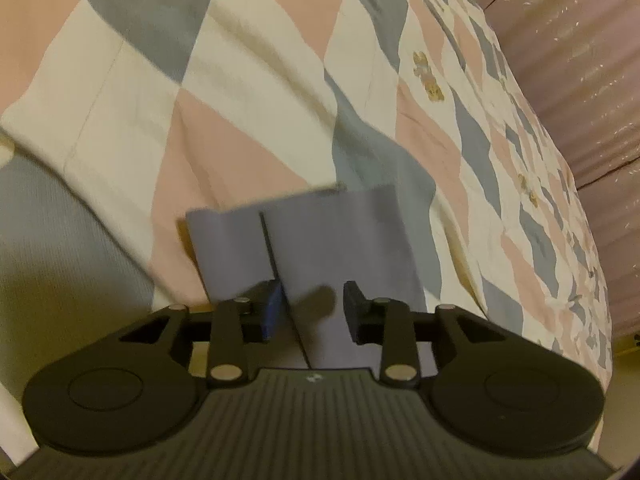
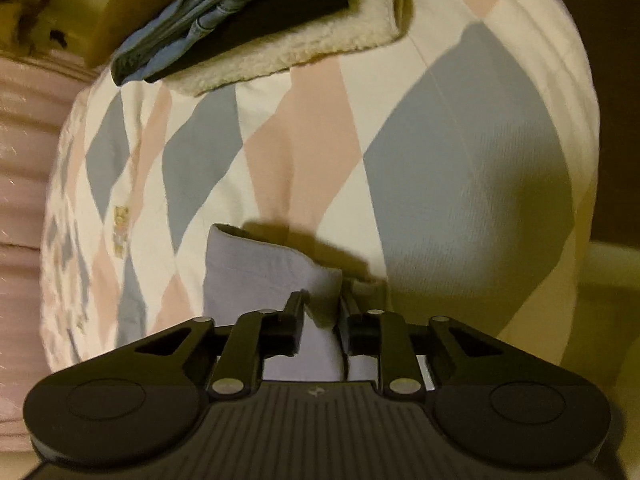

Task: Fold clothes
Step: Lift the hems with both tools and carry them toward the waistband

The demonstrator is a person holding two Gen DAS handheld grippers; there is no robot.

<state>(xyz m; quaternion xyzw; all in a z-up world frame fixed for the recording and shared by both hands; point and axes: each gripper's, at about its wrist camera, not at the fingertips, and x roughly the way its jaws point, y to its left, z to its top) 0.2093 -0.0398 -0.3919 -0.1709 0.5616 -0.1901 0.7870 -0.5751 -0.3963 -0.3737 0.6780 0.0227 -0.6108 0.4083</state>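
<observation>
Lying on a bed under both grippers, a lavender cloth [image 1: 328, 240] is the piece being folded, spread over a quilt [image 1: 248, 128] checked in pink, grey and cream. From the left wrist view the cloth shows two flat panels with a dark seam between them, and its far edge is straight. The left gripper [image 1: 310, 308] has its fingers apart, with the cloth passing between them, one blue-padded finger [image 1: 274, 312] near the seam; it looks released rather than clamped. From the right wrist view the right gripper [image 2: 322, 320] has a bunched, rolled part of the cloth [image 2: 264, 268] between its fingers, but whether they pinch it I cannot tell. Far beyond, at the quilt's end, sits a stack of folded clothes [image 2: 248, 12]: blue, black and fleecy cream. A pink ruffled skirt [image 1: 580, 80] hangs along the bed's side.
</observation>
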